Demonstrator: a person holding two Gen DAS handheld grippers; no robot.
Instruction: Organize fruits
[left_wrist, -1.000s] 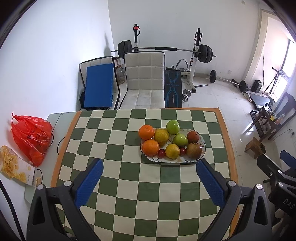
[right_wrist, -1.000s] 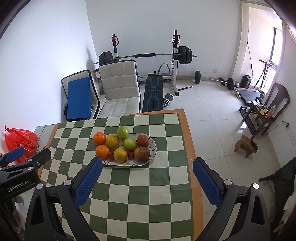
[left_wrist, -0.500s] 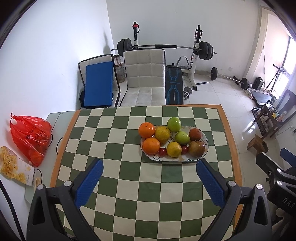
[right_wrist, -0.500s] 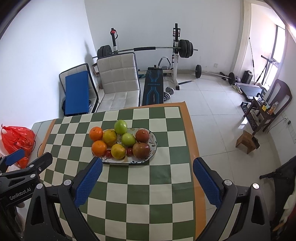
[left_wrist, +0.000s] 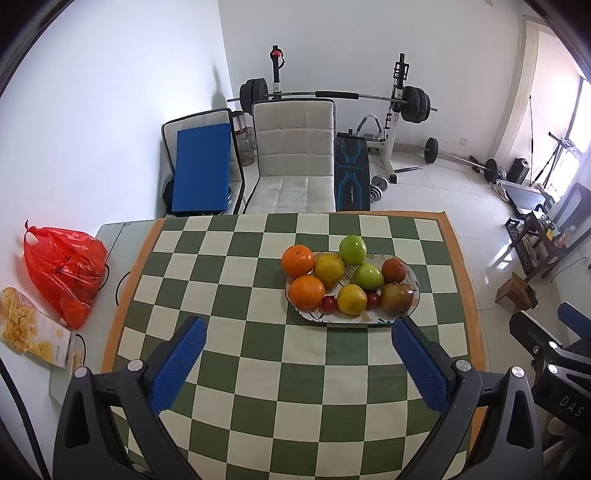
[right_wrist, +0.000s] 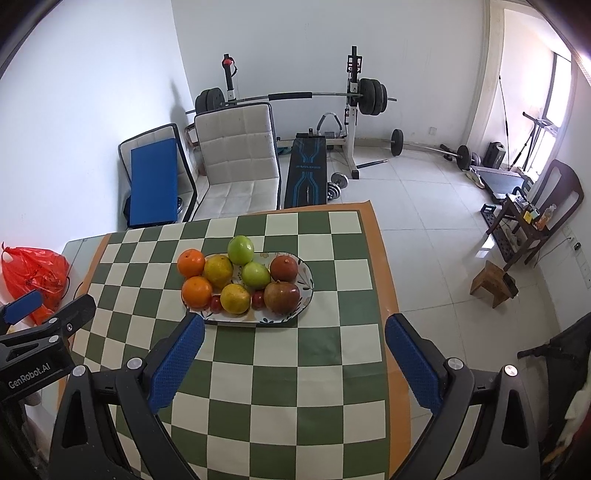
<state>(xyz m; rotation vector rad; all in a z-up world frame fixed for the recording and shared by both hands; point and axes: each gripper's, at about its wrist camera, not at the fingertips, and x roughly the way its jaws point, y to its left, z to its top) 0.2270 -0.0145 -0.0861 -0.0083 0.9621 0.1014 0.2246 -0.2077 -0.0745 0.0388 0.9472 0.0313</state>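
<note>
A white oval plate (left_wrist: 415, 286) (right_wrist: 309, 291) sits on the green-and-white checkered table (left_wrist: 258, 350) (right_wrist: 317, 354). It holds two oranges (left_wrist: 297, 259) (right_wrist: 191, 263), two yellow citrus (left_wrist: 351, 299) (right_wrist: 235, 298), two green apples (left_wrist: 353, 250) (right_wrist: 240, 250), two reddish-brown fruits (left_wrist: 396, 298) (right_wrist: 281, 296) and small red ones (left_wrist: 328, 304). My left gripper (left_wrist: 297, 339) is open and empty, hovering above the table short of the plate. My right gripper (right_wrist: 293, 336) is open and empty, also short of the plate.
A red plastic bag (left_wrist: 62, 269) and a snack packet (left_wrist: 29, 328) lie left of the table. A white chair (left_wrist: 295, 162) stands behind the table, with a blue pad (left_wrist: 201, 170) and weight bench (left_wrist: 351, 173) beyond. A wooden stool (right_wrist: 495, 282) stands on the floor at right.
Both grippers have moved slightly; the plate sits a little lower and closer in both views. The jaws stay open and the fruit has not moved.
</note>
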